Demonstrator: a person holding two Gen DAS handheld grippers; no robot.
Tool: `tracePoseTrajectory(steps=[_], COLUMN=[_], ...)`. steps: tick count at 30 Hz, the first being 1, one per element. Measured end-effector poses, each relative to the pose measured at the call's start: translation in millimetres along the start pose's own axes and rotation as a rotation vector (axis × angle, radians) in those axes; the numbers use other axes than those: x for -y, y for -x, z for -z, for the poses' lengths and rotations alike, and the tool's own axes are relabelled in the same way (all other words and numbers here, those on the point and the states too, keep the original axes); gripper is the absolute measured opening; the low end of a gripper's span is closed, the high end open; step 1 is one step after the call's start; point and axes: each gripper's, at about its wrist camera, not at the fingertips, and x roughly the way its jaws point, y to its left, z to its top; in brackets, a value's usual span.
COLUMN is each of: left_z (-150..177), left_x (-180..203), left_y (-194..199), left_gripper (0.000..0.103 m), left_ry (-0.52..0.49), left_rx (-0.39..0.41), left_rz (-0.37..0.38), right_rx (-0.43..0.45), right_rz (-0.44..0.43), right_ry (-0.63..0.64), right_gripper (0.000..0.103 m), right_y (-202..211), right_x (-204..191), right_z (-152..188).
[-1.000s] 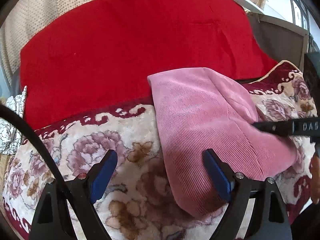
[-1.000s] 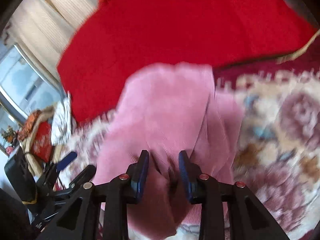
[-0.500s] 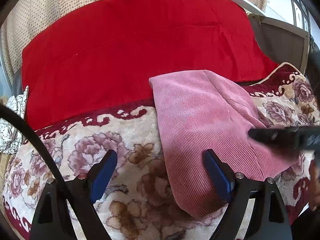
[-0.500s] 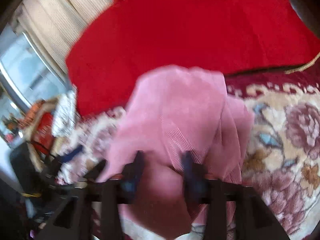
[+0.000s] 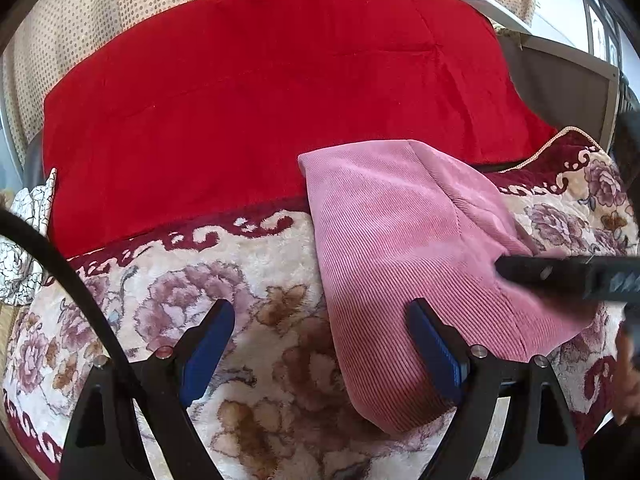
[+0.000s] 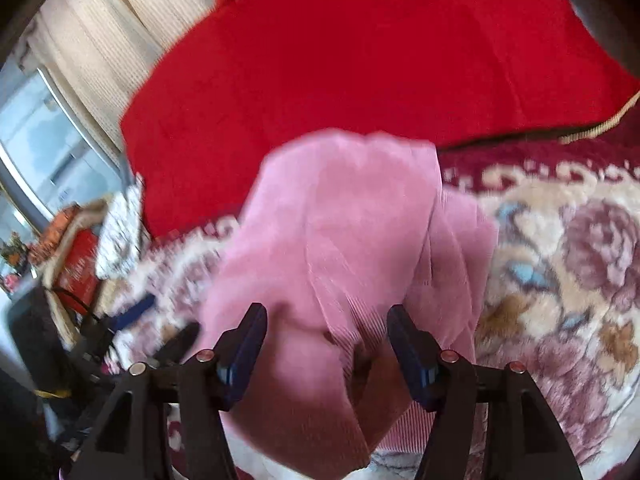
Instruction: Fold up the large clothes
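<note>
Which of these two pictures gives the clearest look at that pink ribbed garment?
The left wrist view. There the pink garment is sharp, its ribbing and folded edges plain on the floral blanket. The right wrist view shows it close and large between the open right tool, but blurred.

The folded garment (image 5: 404,248) lies on the blanket (image 5: 224,280) ahead and right of my left gripper (image 5: 320,340); a cushion (image 5: 280,88) stands behind it.
</note>
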Motion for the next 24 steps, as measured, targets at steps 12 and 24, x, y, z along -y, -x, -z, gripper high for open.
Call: tracePoseTrajectory(steps=[12,24], left_z=[-0.3,3.0], left_x=[0.3,-33.1], left_y=[2.4,-4.4], left_gripper=[0.088,0.088], left_ry=[0.001,0.112], left_rx=[0.007,-0.031], left_rz=[-0.013,-0.013], right_rx=[0.157,0.027], right_rz=[-0.079,-0.078], right_ry=[0.024,-0.014], right_gripper=[0.065,0.061], right_y=[23.9,-3.3], right_x=[-13.0,-8.8], right_z=[-0.9,-3.8])
